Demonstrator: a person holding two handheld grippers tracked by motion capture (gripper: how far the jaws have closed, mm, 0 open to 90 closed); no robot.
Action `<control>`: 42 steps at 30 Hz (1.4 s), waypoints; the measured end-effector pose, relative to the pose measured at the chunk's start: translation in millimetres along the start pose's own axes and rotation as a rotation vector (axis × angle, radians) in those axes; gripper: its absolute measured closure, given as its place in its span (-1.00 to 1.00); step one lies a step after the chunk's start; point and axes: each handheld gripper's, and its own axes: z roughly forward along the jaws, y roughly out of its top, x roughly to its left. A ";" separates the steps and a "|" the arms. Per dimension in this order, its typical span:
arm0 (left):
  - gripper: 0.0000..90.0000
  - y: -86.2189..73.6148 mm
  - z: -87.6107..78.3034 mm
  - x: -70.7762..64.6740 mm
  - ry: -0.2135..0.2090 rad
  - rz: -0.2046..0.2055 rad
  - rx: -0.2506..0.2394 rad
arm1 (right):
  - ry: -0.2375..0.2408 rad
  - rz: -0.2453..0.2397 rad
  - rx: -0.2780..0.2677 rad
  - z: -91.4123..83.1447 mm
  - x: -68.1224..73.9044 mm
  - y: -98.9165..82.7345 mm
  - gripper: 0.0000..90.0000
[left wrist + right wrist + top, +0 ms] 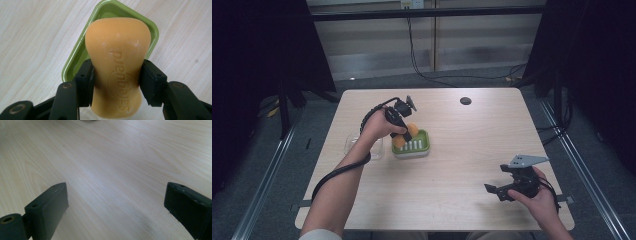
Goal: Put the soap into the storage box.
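Orange soap bar (117, 67) is clamped at its waist between your left gripper (116, 83) jaws, hanging over the green soap dish (75, 60), left of table centre. Can't tell whether it touches the dish. Looks like the placing is nearly done; lowering and release are left. A clear plastic lid or tray (357, 145) sits at 9 o'clock, just beside the dish and under your forearm; mind it when you pull back. Your right gripper (502, 191) idles at 4 o'clock, jaws wide apart, empty. Small black disc (465, 101) at 1 o'clock, well apart.

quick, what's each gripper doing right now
left gripper: closed on the orange soap bar, above the green dish
right gripper: open, holding nothing
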 end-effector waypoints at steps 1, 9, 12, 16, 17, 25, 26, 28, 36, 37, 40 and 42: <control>0.11 0.3 1.0 -0.6 0.002 -0.011 -0.008 | 0.000 0.001 0.000 -0.1 0.0 0.0 -0.89; 0.11 3.0 2.5 1.3 0.005 0.025 0.012 | 0.003 0.002 0.000 -0.2 0.7 0.3 -0.89; 0.11 3.0 3.5 0.8 0.011 0.006 -0.003 | 0.007 0.004 -0.001 -0.1 0.7 0.3 -0.89; 0.11 2.8 5.1 0.8 0.011 0.009 -0.002 | 0.009 0.005 0.001 0.1 0.7 0.2 -0.89; 0.11 2.6 6.1 1.6 0.015 0.013 -0.003 | 0.011 0.004 0.001 -0.1 0.5 0.3 -0.89; 0.11 2.0 9.5 1.7 0.018 0.027 0.005 | 0.012 0.001 0.000 0.6 1.3 0.7 -0.89; 0.11 1.9 10.1 1.0 0.019 0.021 0.001 | 0.012 0.001 0.000 0.6 1.3 0.7 -0.89; 0.11 2.3 11.1 0.8 0.020 0.025 -0.002 | 0.011 -0.001 -0.002 0.6 1.2 0.9 -0.89; 0.11 3.2 14.5 -1.1 0.025 0.023 0.001 | 0.011 0.002 0.000 -0.1 1.0 0.9 -0.89; 0.11 3.1 15.1 -1.2 0.028 0.025 0.001 | 0.009 0.003 -0.001 -0.1 1.1 0.9 -0.89; 0.11 2.2 17.0 -1.2 0.035 0.021 -0.010 | 0.010 -0.001 0.002 0.2 1.6 0.9 -0.89; 0.11 2.1 17.2 -0.4 0.032 0.028 -0.008 | 0.011 -0.004 -0.001 0.4 2.0 1.2 -0.89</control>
